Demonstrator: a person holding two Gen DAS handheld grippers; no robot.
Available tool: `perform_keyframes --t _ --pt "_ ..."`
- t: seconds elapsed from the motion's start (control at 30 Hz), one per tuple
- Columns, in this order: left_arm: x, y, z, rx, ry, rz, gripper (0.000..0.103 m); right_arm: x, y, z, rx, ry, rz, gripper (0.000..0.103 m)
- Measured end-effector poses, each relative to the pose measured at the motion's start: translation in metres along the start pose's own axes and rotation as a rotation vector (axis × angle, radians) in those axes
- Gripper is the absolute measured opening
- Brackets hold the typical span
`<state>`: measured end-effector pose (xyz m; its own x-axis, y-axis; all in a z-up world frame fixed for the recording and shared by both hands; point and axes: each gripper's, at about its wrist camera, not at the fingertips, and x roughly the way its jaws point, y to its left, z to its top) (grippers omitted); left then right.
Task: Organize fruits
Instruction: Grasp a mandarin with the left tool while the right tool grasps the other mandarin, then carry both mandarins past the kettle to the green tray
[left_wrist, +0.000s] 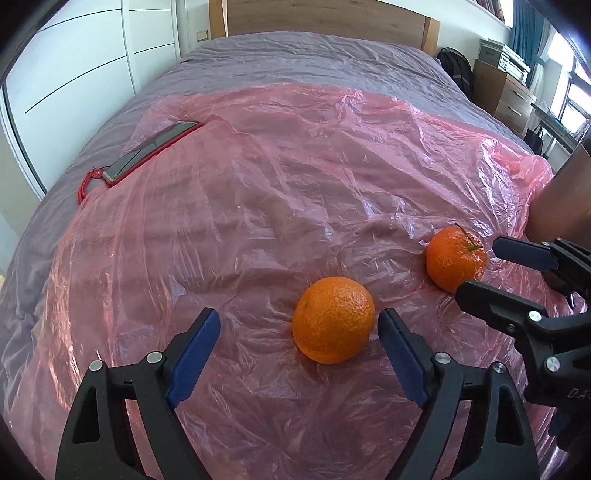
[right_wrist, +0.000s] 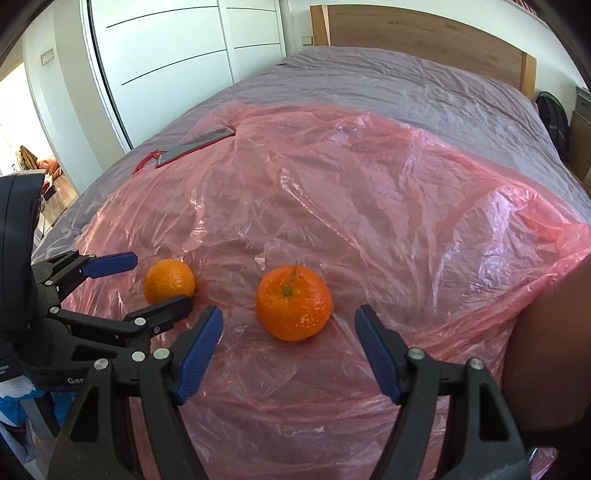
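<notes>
Two oranges lie on a pink plastic sheet spread over a bed. The stemless orange sits just ahead of my open left gripper, nearer its right finger. The stemmed orange sits just ahead of my open right gripper, between the fingertips' line. In the left wrist view the stemmed orange lies between the right gripper's open fingers. In the right wrist view the stemless orange lies between the left gripper's fingers. Both grippers are empty.
A phone in a red case with a red cord lies at the sheet's far left edge; it also shows in the right wrist view. The grey bedcover runs back to a wooden headboard. A white wardrobe stands left, drawers right.
</notes>
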<state>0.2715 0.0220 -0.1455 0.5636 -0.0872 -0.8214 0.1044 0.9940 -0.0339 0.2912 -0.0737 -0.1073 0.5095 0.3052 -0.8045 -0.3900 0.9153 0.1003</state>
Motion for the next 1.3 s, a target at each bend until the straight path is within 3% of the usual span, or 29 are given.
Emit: perform_keyframes --t 0.2,0.27,0.37,0.6,0.83,1.03,1.3 --pt "0.008 -0.001 0.002 0.013 0.013 -0.018 0.072 0.022 -0.001 0.005 -0.003 0.032 -0.01 0.073" --pt "0.011 -0.002 0.003 0.016 0.016 -0.022 0.069 0.027 0.0 0.005 -0.005 0.04 -0.005 0.058" --pt "0.013 -0.003 0.004 0.024 0.024 -0.026 0.065 0.03 0.0 0.005 -0.008 0.046 -0.005 0.049" --pt "0.016 -0.007 0.004 0.032 0.039 -0.019 0.058 0.031 -0.004 0.003 0.004 0.049 0.006 0.048" --pt "0.017 -0.009 0.005 0.032 0.048 -0.043 0.035 0.027 -0.005 0.006 0.02 0.05 0.02 0.046" --pt "0.008 0.0 0.007 -0.049 0.05 -0.085 0.034 0.005 -0.001 0.006 0.023 0.026 0.026 0.046" --pt "-0.025 -0.004 0.001 -0.066 0.011 -0.089 0.034 -0.038 0.007 -0.004 0.012 -0.007 0.03 0.046"
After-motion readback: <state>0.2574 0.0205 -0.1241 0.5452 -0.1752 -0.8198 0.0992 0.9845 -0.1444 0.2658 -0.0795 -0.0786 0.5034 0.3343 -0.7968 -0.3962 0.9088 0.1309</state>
